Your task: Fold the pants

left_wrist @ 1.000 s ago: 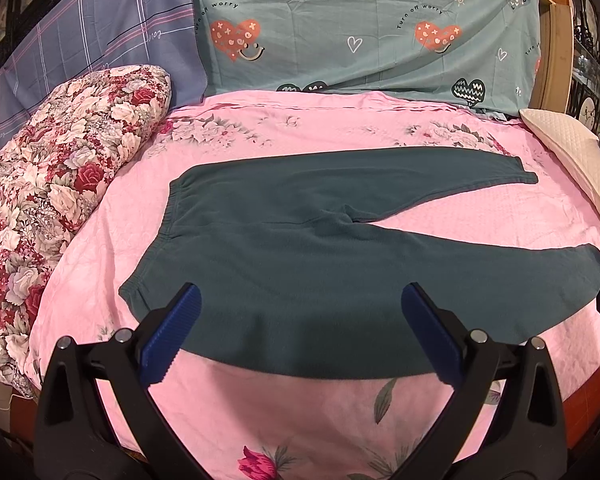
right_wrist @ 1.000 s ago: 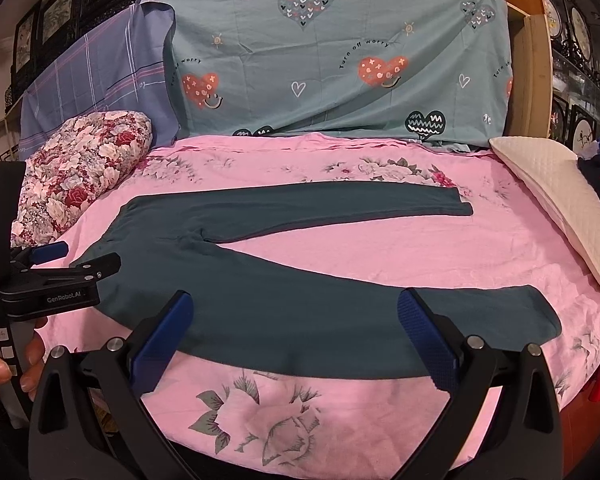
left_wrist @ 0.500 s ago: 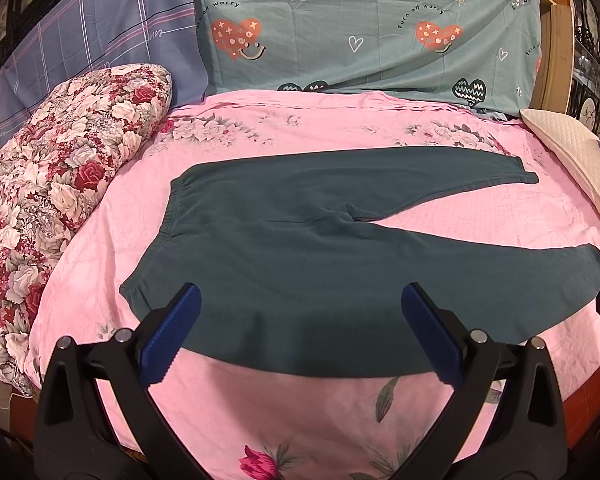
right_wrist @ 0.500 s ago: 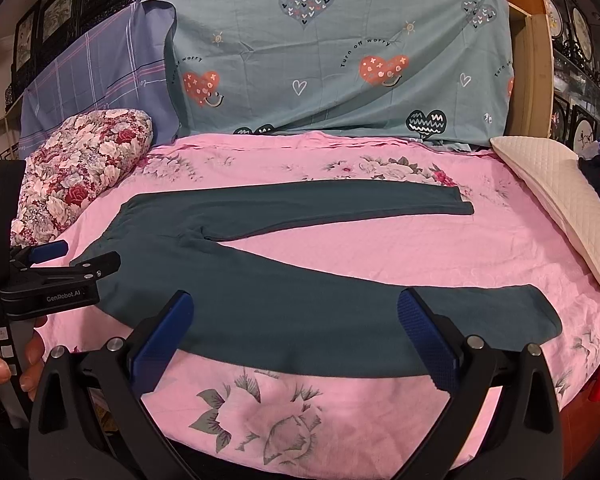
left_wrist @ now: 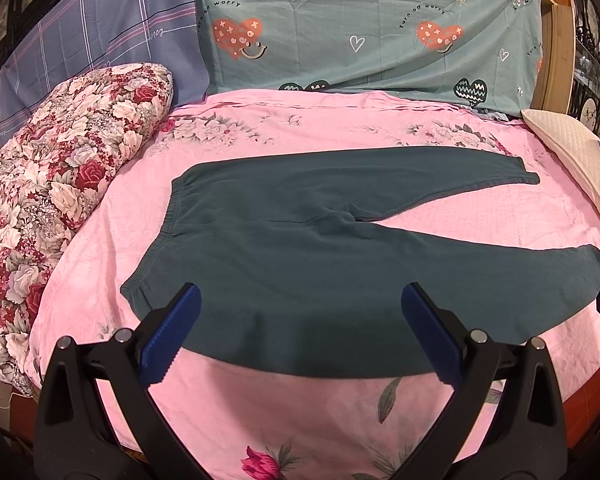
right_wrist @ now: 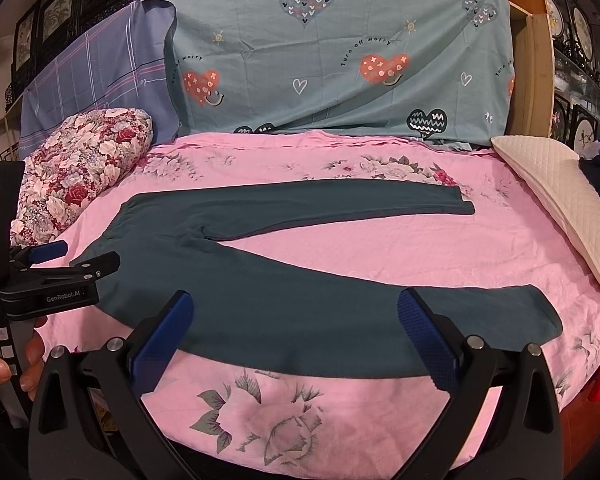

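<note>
Nothing much has moved since the earlier frames: pants lie as before and both grippers hover at the same spots by the bed's front edge. Left wrist view: left gripper [left_wrist: 298, 334] has its jaws spread wide, blue pads [left_wrist: 171, 340] apart w/ nothing between them, held over the front edge of the pink floral bedsheet [left_wrist: 300, 128]. Dark teal pants [left_wrist: 300, 240] lie flat, unfolded, across the bed's middle, waistband toward the left edge, both legs running toward the right edge; far leg points at the back-right corner area, near leg runs along the front edge, the two splayed in a V. Floral quilt roll [left_wrist: 60, 168] sits along the left edge; cream quilted pillow [left_wrist: 580, 164] at the right edge; teal heart-print sheet [left_wrist: 360, 28] and blue plaid sheet [left_wrist: 100, 40] hang behind the back edge. Right wrist view: right gripper [right_wrist: 294, 338] also wide open, empty, above the front edge w/ the near leg just beyond its tips. Pants [right_wrist: 280, 280] same layout, near-leg cuff toward the front-right corner. Left gripper [right_wrist: 68, 264] shows at frame left, close to the waistband corner; touching or not, can't tell. A hand [right_wrist: 4, 368] grips its handle at the lower left.
</note>
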{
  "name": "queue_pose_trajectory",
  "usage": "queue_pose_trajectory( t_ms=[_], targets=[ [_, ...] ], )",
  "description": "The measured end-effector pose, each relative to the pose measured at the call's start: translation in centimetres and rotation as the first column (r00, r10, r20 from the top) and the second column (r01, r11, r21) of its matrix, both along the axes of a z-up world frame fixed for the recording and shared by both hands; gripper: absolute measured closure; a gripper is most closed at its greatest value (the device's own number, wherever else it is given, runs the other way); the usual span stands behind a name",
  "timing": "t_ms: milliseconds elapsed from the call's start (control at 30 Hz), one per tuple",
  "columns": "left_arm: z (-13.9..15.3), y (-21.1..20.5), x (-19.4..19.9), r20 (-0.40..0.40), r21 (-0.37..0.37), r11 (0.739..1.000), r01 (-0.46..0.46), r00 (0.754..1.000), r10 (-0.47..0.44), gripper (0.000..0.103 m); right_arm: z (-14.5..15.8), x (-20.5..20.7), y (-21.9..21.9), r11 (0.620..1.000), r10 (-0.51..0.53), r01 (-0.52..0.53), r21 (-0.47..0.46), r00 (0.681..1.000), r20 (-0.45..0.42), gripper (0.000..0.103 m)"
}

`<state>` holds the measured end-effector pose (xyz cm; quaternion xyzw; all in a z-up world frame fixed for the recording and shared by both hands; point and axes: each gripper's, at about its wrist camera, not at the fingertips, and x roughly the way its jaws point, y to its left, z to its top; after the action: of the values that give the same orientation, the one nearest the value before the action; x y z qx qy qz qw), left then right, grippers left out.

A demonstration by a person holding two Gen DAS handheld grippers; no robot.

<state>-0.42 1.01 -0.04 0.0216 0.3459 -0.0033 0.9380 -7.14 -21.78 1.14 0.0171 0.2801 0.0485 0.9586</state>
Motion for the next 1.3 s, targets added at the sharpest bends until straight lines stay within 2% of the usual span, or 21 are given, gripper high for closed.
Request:
queue_pose_trajectory(
  t_ms=[433, 567, 667, 733, 867, 933, 1000, 1067, 1200, 1300],
  targets=[
    [-0.4, 0.4, 0.3, -0.008, -0.002, 1.000, 0.000, 1.000, 0.000, 0.002, 0.2, 0.4, 0.2, 1.000, 0.006, -0.006, 0.001, 1.000, -0.012, 0.001],
    [-0.8, 0.7, 0.7, -0.021, 0.005, 1.000, 0.005, 1.000, -0.005, 0.002, -0.1, 1.3, 0.0, 1.000, 0.011, -0.011, 0.010, 0.999, -0.040, 0.001],
    [-1.6, 2.1, 2.0, -0.070, 0.028, 0.999, 0.019, 0.997, -0.017, 0.002, -0.2, 2.6, -0.2, 1.000, 0.022, -0.022, 0.000, 0.998, -0.062, 0.001],
    [-1.3, 4.9, 3.6, -0.086, 0.021, 1.000, -0.012, 0.996, 0.013, 0.002, 0.0, 4.1, -0.3, 0.999, 0.040, -0.041, -0.019, 0.997, -0.066, 0.001],
    [-0.3, 10.5, 7.9, -0.089, -0.001, 0.996, -0.090, 0.992, 0.090, 0.002, 0.7, 8.5, -0.4, 0.994, 0.100, -0.103, -0.026, 0.990, -0.103, 0.001],
    [-0.4, 13.1, 11.3, -0.126, -0.022, 0.995, -0.102, 0.987, 0.098, 0.002, 1.0, 11.6, -0.1, 0.987, 0.147, -0.154, -0.042, 0.981, -0.127, 0.001],
    [-0.9, 14.8, 14.8, -0.170, -0.006, 0.993, -0.116, 0.979, 0.113, 0.002, 1.2, 15.1, 0.2, 0.977, 0.188, -0.201, -0.072, 0.970, -0.152, 0.003],
    [-1.7, 15.6, 17.9, -0.208, 0.016, 0.993, -0.114, 0.971, 0.115, 0.003, 1.3, 18.6, 0.4, 0.964, 0.236, -0.254, -0.082, 0.955, -0.179, 0.009],
    [-3.7, 16.0, 23.4, -0.282, 0.059, 0.996, -0.066, 0.956, 0.080, 0.009, 0.9, 26.4, 0.9, 0.934, 0.313, -0.342, -0.100, 0.921, -0.231, 0.011],
    [-5.2, 15.6, 26.3, -0.319, 0.107, 0.994, -0.030, 0.946, 0.063, 0.010, -0.3, 31.1, 2.0, 0.909, 0.336, -0.383, -0.164, 0.907, -0.255, 0.011]
  ],
)
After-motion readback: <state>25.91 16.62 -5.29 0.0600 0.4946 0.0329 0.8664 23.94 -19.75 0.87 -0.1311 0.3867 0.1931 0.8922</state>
